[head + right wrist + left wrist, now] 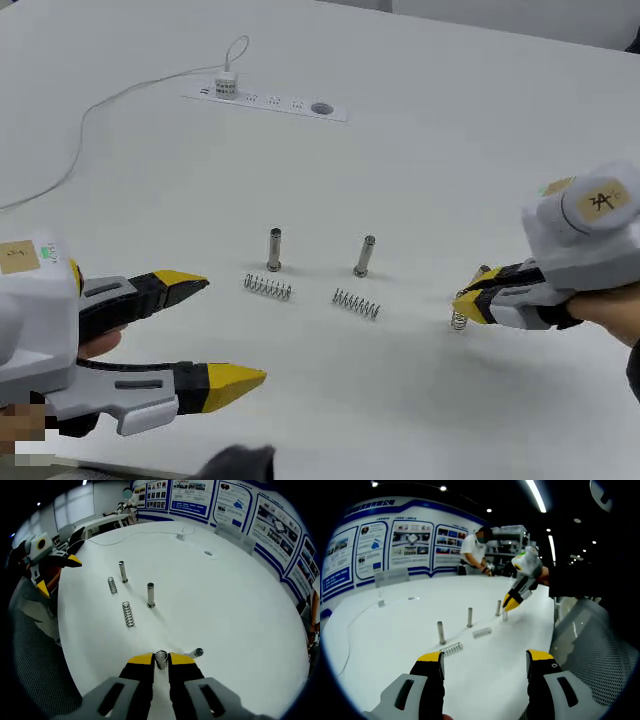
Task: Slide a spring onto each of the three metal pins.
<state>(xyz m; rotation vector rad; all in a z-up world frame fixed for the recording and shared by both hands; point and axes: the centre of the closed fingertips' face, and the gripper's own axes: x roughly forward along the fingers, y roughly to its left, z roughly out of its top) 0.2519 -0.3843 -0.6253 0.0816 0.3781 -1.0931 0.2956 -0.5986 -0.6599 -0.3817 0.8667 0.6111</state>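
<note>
**Head view**
- left gripper [228, 330]: bottom left, yellow-tipped jaws spread wide, nothing between them
- right gripper [463, 306]: in from the right, jaws pinched onto the third spring [458, 320], which stands on end with its bottom on the bench [420, 400]
- right pin [483, 270]: just behind those tips, mostly hidden
- left pin [274, 249], middle pin [364, 256]: both upright and bare
- left spring [268, 287], middle spring [356, 303]: lying flat, each just in front of its pin
- writing: the round sticker [600, 200] on the right gripper has a dark handwritten mark, tbh I can't read it
- power strip [265, 100]: far side of the bench, with a white plug [227, 86] in it

**Left gripper view**
- left gripper [486, 656]: own jaws apart, bare bench between them
- pins: left pin [441, 632], middle pin [469, 617] and right pin [498, 608] stand in a row; the right pin is out in the open here
- springs: left spring [451, 649] and middle spring [482, 632] lie flat; the third spring [504, 615] is under the right gripper [507, 605]
- extras: blue-headed display boards [415, 542] on the wall, print too small to read; a person in a white top [472, 550] past the far edge

**Right gripper view**
- right gripper [160, 660]: jaws clamped on the third spring [160, 657], seen end-on as a ring between the yellow tips
- right pin [196, 653]: just beside the right-hand tip
- left gripper [58, 573]: across the bench, jaws apart
- rest: middle pin [150, 595] and left pin [121, 572] are upright, with the middle spring [128, 614] and left spring [112, 585] lying beside them
</note>
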